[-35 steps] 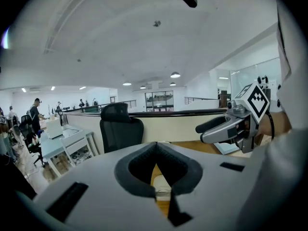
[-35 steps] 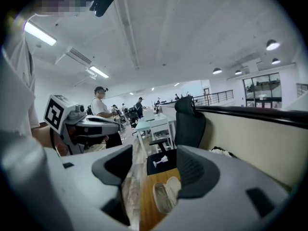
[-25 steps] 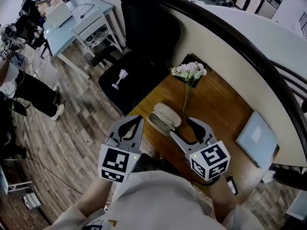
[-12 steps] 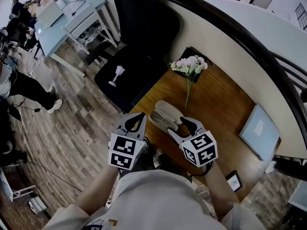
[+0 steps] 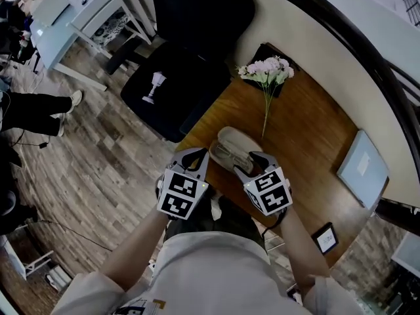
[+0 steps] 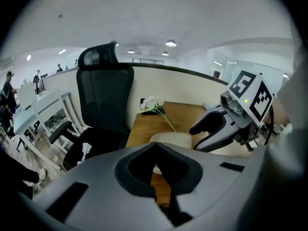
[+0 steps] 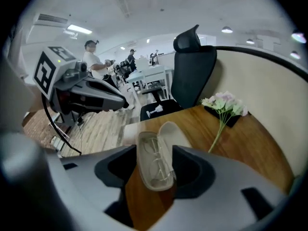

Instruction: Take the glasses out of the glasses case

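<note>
Wooden table (image 5: pixel 308 136), curved edge, set against a low partition wall. Glasses case (image 7: pixel 140 156) lies near the table's near-left edge, open, its lid (image 7: pixel 173 132) folded back flat on the wood. Glasses (image 7: pixel 157 162), thin wire frame, are inside the lower shell. Right gripper (image 7: pixel 155 150) points steeply down at the case. Its jaws are spread, have just been closing a little, and in the right gripper view the case shows in the gap between them. The pads are not pressing on it; whether a jaw tip brushes the shell cannot be told. Left gripper (image 6: pixel 155 144) is beside it, to the left of the case and at the table's edge. Its jaw tips are brought together with nothing caught in them, and it is clear of the case. A sprig of pale flowers (image 5: pixel 266 71) lies farther back on the table, stem toward the case, well apart from it. A flat grey device (image 5: pixel 361 166) sits at the far right. A black office chair (image 5: pixel 197 18) stands beyond the table's left end, with a small white goblet-shaped object (image 5: pixel 154 87) on its seat.
</note>
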A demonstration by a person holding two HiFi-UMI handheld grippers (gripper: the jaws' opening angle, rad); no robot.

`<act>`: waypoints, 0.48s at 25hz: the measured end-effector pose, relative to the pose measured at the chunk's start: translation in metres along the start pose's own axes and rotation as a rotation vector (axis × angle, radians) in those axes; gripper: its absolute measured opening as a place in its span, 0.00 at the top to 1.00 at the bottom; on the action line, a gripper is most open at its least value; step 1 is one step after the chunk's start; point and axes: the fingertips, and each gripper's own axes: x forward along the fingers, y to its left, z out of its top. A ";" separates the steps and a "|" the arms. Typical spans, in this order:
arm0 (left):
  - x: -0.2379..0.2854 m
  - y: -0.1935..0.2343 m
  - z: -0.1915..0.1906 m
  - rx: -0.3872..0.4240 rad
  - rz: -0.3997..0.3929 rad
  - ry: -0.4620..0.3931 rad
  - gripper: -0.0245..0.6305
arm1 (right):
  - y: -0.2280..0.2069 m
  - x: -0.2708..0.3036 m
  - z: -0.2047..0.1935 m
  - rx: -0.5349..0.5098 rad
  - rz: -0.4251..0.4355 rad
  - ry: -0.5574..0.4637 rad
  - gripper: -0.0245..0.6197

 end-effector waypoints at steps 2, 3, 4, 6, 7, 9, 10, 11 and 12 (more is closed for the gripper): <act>0.012 0.003 -0.010 0.004 -0.014 0.026 0.96 | -0.002 0.014 -0.004 -0.016 -0.007 0.037 0.60; 0.018 0.005 -0.015 0.008 -0.018 0.039 0.96 | -0.002 0.020 -0.006 -0.020 -0.005 0.049 0.60; 0.024 0.006 -0.019 0.010 -0.023 0.050 0.96 | -0.003 0.027 -0.008 -0.023 -0.003 0.059 0.60; 0.036 0.008 -0.026 0.009 -0.035 0.067 0.96 | -0.007 0.041 -0.012 -0.028 -0.006 0.072 0.59; 0.042 0.009 -0.029 0.010 -0.041 0.074 0.96 | -0.009 0.047 -0.014 -0.031 -0.007 0.077 0.59; 0.050 0.009 -0.038 0.020 -0.054 0.090 0.96 | -0.009 0.058 -0.021 -0.025 -0.004 0.099 0.59; 0.052 0.008 -0.042 0.024 -0.063 0.100 0.96 | -0.007 0.063 -0.025 -0.017 0.000 0.111 0.60; 0.055 0.008 -0.046 0.025 -0.074 0.107 0.96 | -0.006 0.068 -0.027 -0.012 0.001 0.119 0.60; 0.058 0.007 -0.048 0.024 -0.086 0.112 0.96 | -0.006 0.073 -0.028 -0.012 0.001 0.126 0.60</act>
